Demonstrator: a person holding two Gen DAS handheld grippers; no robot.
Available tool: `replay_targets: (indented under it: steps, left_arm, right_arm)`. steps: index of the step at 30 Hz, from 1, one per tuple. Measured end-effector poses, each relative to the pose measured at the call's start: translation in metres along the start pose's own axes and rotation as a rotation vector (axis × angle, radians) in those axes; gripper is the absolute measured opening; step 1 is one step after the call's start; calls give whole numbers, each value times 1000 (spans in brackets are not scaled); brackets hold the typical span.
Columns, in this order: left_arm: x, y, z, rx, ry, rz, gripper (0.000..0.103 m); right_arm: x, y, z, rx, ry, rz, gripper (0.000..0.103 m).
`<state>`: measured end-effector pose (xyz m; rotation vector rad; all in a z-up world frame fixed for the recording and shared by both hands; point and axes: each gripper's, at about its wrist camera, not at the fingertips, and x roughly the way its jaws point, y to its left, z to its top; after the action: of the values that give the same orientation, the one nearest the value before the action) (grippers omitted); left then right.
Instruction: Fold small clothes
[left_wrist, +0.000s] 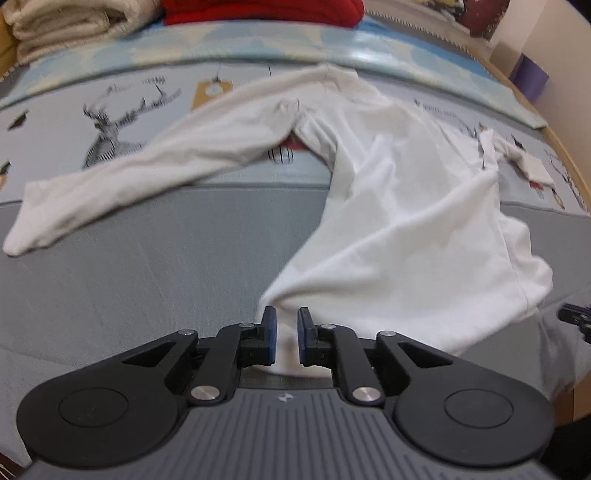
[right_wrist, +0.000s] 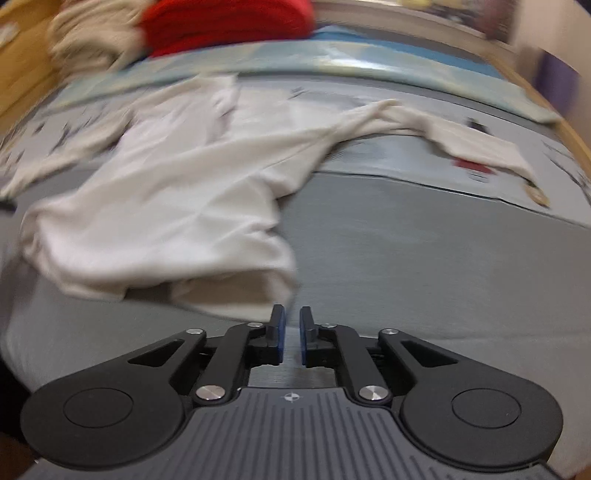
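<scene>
White long-sleeved shirt (left_wrist: 399, 236) lies crumpled on the grey bed (left_wrist: 166, 266), sleeves trailing toward 10 and 1 o'clock. Left tongs (left_wrist: 287, 325) stand narrowly parted with hem fabric between the pads; a firm pinch cannot be told. Right tongs (right_wrist: 292, 325) are slightly parted and hold nothing, just beside the gaping hem at 11 o'clock. Risk: catching one layer only, so the shirt drags and bunches further.

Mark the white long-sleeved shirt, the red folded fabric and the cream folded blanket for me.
white long-sleeved shirt (left_wrist: 413, 229): left wrist view, torso panel.
red folded fabric (left_wrist: 262, 11): left wrist view, front face.
cream folded blanket (left_wrist: 74, 22): left wrist view, rolled front edge.
</scene>
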<state>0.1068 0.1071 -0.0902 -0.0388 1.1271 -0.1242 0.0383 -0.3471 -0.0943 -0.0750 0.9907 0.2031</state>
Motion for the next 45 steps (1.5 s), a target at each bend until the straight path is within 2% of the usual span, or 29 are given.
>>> replay_targets:
  steps: [2,3,4,6,11,12,13,15,17,19,20,23,26,28,30,32,34,36,38,40,42,43,45]
  left_arm:
    - [9,1,-5,22,34,-1,23]
    - [15,1,-7,37,48,14,30]
    - [20,1,-10,57,61,37,33]
    - [26,4,-14,75,67,49,33]
    - [39,12,-11,87,83,27,33]
    - [40,10,-10,102,84,30,28]
    - [41,8,-8,124,80,35,18]
    - [41,5,-6,148,65,44,12]
    - [37,7,-2,131,47,37,7]
    - [32,9,1,107,26,31,6]
    - [30,9,4,101,15,30,6]
    - [15,7,5,102,-35,24,5]
    - [-17,9,3,90,-145,16,5]
    - [-49,10,-1,85,-241,-52,5]
    - [-70,6,-8,123,-288,-114,5]
    - [-78,-5,-20,202,-273,-186,5]
    - [-71,-25,-34,322,-192,-247,5]
    - [-56,-45,-45,440,-110,-226,5]
    - [-45,-51,-47,466,-71,-194,6]
    - [-40,-41,-36,381,-56,-204,6]
    - [-43,-32,-26,294,-59,-267,7]
    - [-43,-30,-22,269,-57,-315,7]
    - [-44,-40,-21,287,-67,-347,6]
  right_arm:
    - [16,10,2,-36,31,-12,11]
    - [25,14,4,-43,46,-14,11]
    - [33,15,6,-50,58,-18,11]
    - [44,24,10,-78,67,-33,12]
    - [65,28,18,-96,78,-25,14]
    - [66,30,19,-109,76,-26,14]
    - [66,32,21,-124,66,-30,14]
    - [66,33,27,-137,44,-45,14]
    - [67,26,32,-115,46,-79,14]
    - [65,18,34,-73,39,-75,12]
    - [64,16,34,-63,31,-70,1]
    - [56,15,30,-63,9,-61,1]
    - [23,7,31,-44,-104,-99,0]
    - [-11,-8,29,31,-188,-134,0]
    - [-46,-25,20,98,-248,-131,0]
    - [-58,-40,2,133,-188,-147,0]
    - [-46,-54,-19,168,-31,-165,0]
    - [-27,-67,-39,188,119,-179,0]
    - [-17,-72,-51,184,198,-119,1]
    - [-22,-68,-51,152,157,-96,2]
    - [-28,-63,-48,125,97,-90,7]
    - [-31,-62,-46,119,75,-86,8]
    - [-30,-57,-41,86,44,-71,11]
